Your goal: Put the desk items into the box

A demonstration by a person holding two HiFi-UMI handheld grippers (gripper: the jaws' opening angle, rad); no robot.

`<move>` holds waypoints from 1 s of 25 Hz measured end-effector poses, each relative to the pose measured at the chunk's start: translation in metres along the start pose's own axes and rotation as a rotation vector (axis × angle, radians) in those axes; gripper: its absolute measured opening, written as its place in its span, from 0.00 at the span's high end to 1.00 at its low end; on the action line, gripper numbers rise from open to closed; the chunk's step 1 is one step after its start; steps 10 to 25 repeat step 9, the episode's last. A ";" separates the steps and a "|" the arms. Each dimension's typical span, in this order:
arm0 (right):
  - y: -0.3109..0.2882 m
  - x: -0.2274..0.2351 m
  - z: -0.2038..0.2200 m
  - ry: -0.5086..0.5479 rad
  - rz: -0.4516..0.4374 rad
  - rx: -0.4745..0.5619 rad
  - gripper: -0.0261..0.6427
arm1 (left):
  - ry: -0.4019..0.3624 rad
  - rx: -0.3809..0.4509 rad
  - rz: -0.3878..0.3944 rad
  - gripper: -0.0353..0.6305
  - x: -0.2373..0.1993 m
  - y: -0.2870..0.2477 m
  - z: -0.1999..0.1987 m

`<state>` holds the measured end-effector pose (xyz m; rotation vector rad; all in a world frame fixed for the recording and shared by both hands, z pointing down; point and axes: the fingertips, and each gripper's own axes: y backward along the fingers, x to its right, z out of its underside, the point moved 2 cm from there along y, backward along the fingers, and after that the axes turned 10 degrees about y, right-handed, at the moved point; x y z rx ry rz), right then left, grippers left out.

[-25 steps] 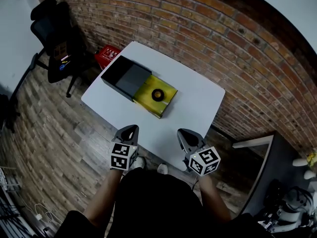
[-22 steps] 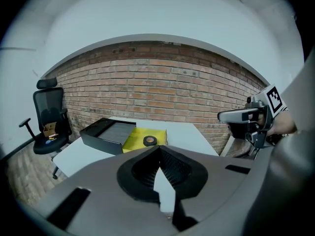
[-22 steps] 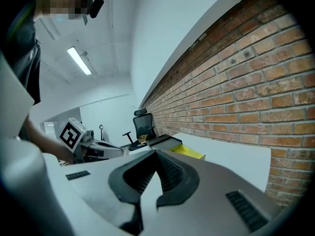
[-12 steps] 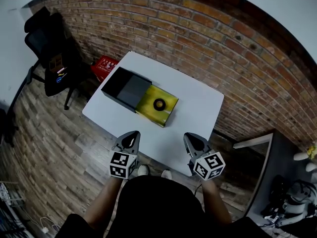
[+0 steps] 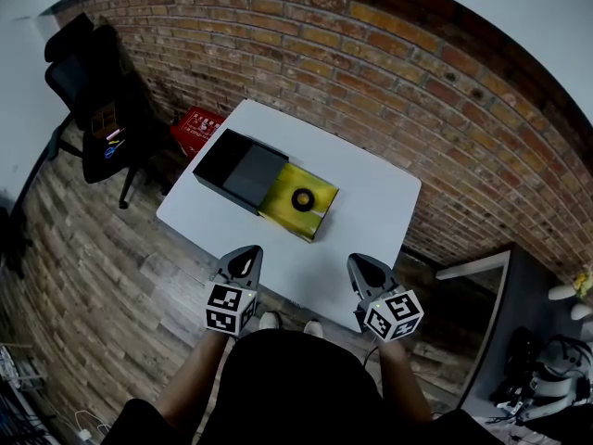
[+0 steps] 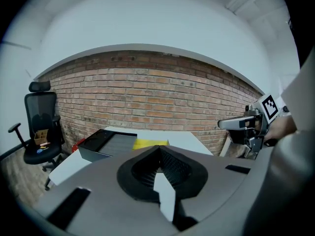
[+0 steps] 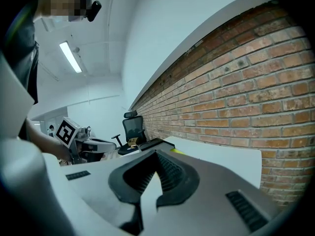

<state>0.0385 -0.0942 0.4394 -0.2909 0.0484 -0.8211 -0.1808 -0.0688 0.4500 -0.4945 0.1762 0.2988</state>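
Ahead of the two hand-held grippers, a white table (image 5: 375, 197) is seen set against a brick wall (image 5: 389, 72), and both tools are held low at its near edge, side by side and well apart. The left gripper (image 5: 244, 257) is shut: in the left gripper view its ribbed jaws are pressed together at the tip and nothing is caught between them. The right gripper (image 5: 362, 266) is likewise closed, its jaws meeting in the right gripper view with nothing held. Beyond the left gripper and slightly to its right, a black box (image 5: 233, 162) is laid open on the table, its dark inside exposed. A yellow tray (image 5: 285, 213) is placed touching the box's end that is nearer the right gripper, so that the two form one long shape lying slantwise across the table. A black ring (image 5: 302, 198) is seen resting on the yellow tray; what kind of item it is cannot be told. Far to the left of the left gripper, past the table's edge, a black office chair (image 5: 88, 82) is stood on the wooden floor (image 5: 111, 276), with small things on its seat that are too small to be made out. A red object (image 5: 195, 111) is set on the floor between the chair and the table's far left corner.
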 end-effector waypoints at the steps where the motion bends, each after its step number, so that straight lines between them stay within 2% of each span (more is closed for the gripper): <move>1: -0.001 -0.001 0.000 0.004 -0.001 -0.003 0.93 | 0.001 0.001 -0.001 0.93 -0.002 0.000 0.001; 25: -0.005 -0.004 -0.004 0.025 0.000 -0.010 0.93 | 0.005 -0.001 -0.008 0.93 -0.008 0.002 0.000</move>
